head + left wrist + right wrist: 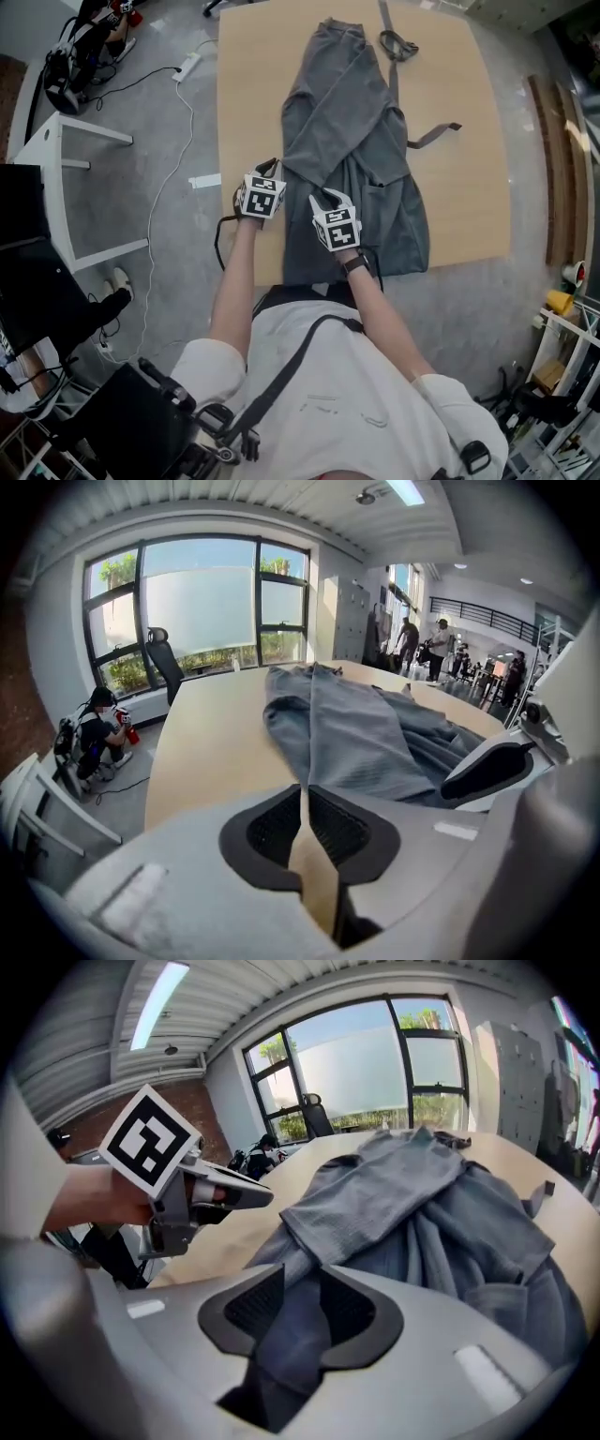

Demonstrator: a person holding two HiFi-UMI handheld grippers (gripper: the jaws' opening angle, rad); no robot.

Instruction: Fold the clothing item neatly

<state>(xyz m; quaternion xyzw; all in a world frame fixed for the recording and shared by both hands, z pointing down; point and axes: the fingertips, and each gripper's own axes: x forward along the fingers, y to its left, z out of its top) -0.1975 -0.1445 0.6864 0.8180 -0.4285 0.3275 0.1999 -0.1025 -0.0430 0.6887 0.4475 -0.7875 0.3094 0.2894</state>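
Grey garment lies lengthwise on the wooden desk, its upper part folded over and its hem at the near edge. The left tongs are pressed together on its left edge. Just beside them, the right tongs pinch a bunch of the cloth. A strap trails off to the right.

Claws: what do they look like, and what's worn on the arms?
The left claw and right claw match: pale grey shells, black ribbed pads, a cube of black-and-white square markers on each. A black cable hangs off the left one. White short-sleeved shirt; dark band on the right wrist.
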